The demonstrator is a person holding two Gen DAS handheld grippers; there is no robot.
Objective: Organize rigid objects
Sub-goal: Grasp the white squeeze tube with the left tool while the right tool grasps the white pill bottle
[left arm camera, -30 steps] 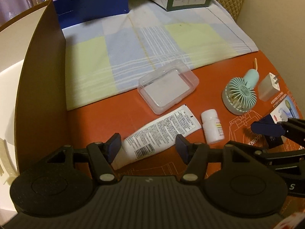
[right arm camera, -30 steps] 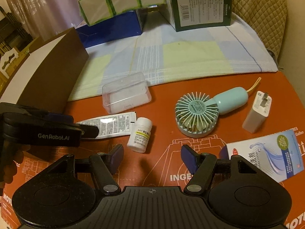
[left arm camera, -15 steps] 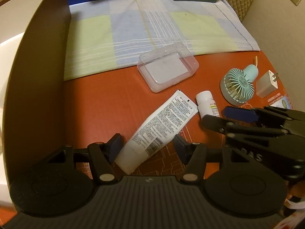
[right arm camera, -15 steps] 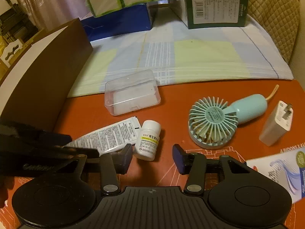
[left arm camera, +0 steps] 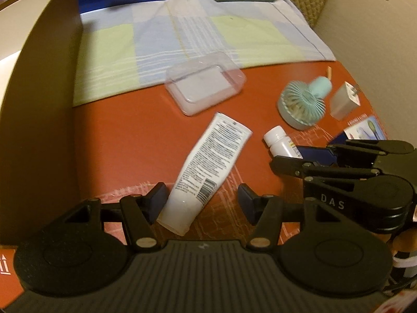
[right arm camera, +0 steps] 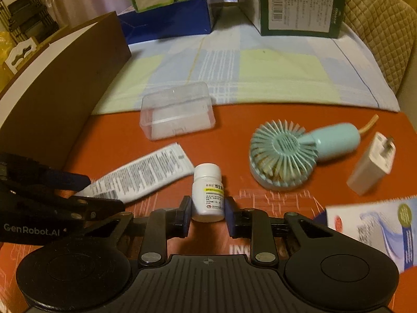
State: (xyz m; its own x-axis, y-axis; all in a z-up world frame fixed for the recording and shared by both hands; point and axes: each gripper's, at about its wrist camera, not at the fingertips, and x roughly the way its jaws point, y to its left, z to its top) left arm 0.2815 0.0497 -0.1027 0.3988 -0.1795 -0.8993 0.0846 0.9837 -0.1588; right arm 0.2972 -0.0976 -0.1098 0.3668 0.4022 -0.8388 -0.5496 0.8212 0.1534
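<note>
Two grippers, two targets. My right gripper [right arm camera: 207, 215] has closed in over the last second: its fingers [right arm camera: 184, 215], wide apart and short of the white pill bottle [right arm camera: 208, 193] a second ago, now bracket the bottle's lower body, the pads touching or all but touching its sides. The bottle stands upright on the orange desk [right arm camera: 125, 143], just beside the flat end of the white tube [right arm camera: 140, 174]. Whether the grip already bears load cannot be told; the bottle is not yet lifted.

My left gripper [left arm camera: 202, 200] has meanwhile come down over the tube [left arm camera: 208, 164], whose cap end now lies between the fingers [left arm camera: 156, 199]; these remain wide open and hold nothing, the left pad just beside the tube.

Judgement: the approach phase is ending on both sides, and the bottle is the first item about to be taken. A likely destination is the clear plastic box [right arm camera: 177, 114], lying open near the checked cloth [right arm camera: 260, 78]. The mint fan [right arm camera: 284, 156], the white charger [right arm camera: 372, 167] and the printed packet [right arm camera: 378, 227] lie untouched to the right.
</note>
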